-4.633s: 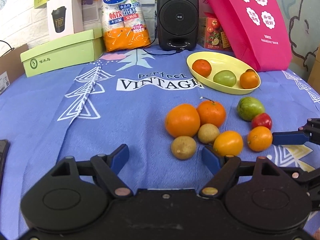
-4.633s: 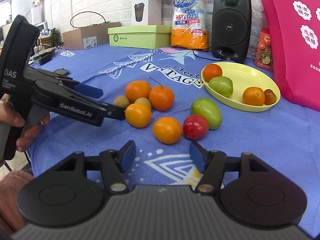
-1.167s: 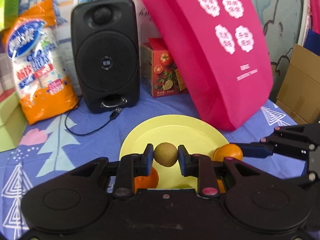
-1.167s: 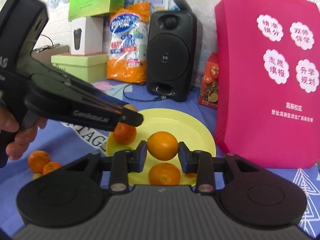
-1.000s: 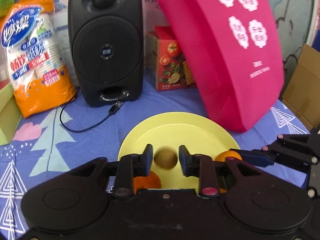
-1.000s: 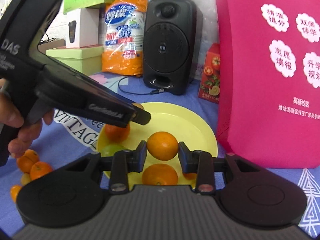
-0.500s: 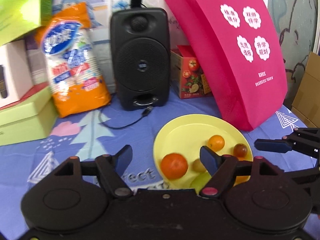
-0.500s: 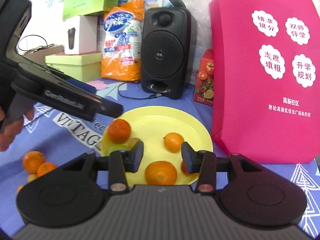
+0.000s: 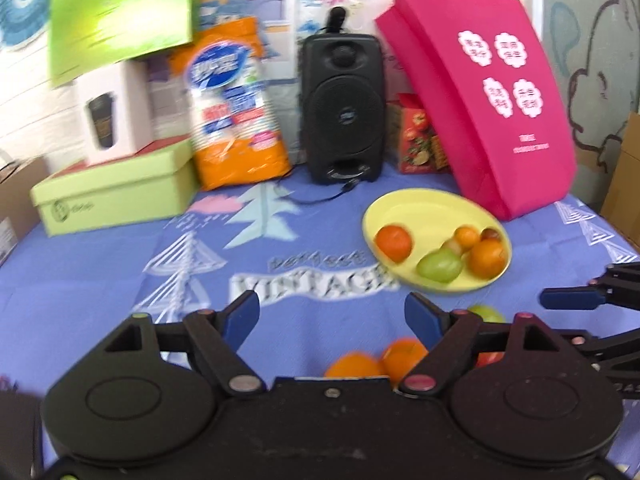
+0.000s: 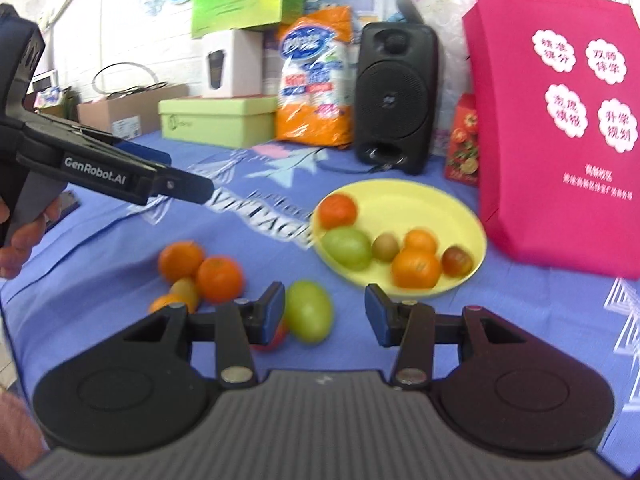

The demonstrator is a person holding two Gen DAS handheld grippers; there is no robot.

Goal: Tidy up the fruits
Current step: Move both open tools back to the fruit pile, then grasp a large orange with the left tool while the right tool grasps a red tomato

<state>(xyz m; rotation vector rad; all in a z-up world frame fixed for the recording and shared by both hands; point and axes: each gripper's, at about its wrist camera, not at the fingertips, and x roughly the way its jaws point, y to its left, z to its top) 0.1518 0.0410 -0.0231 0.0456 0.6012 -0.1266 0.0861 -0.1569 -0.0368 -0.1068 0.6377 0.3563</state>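
Observation:
A yellow plate (image 10: 440, 208) on the blue cloth holds several fruits, among them a brown fruit (image 10: 386, 246), a green fruit (image 10: 347, 248) and an orange (image 10: 416, 268). My left gripper (image 9: 332, 312) hangs back from the plate (image 9: 420, 204), its jaws wide and still opening, nothing between them. My right gripper (image 10: 325, 308) is open and empty. A loose green fruit (image 10: 310, 312) lies on the cloth just past the right gripper's fingers, beside a half-hidden red fruit (image 10: 272, 336). Loose oranges (image 10: 219, 278) and a small brown fruit (image 10: 185, 292) sit further left.
Behind the plate stand a black speaker (image 9: 342, 108) with its cable, a pink bag (image 9: 492, 112) and a red carton (image 9: 416, 140). A green box (image 9: 112, 196) and an orange pack of paper cups (image 9: 236, 112) are at back left. A hand (image 10: 20, 240) holds the left gripper.
Both grippers let go of their fruit over the plate and opened. The brown fruit and the orange now lie in the plate. Both grippers have drawn back from it.

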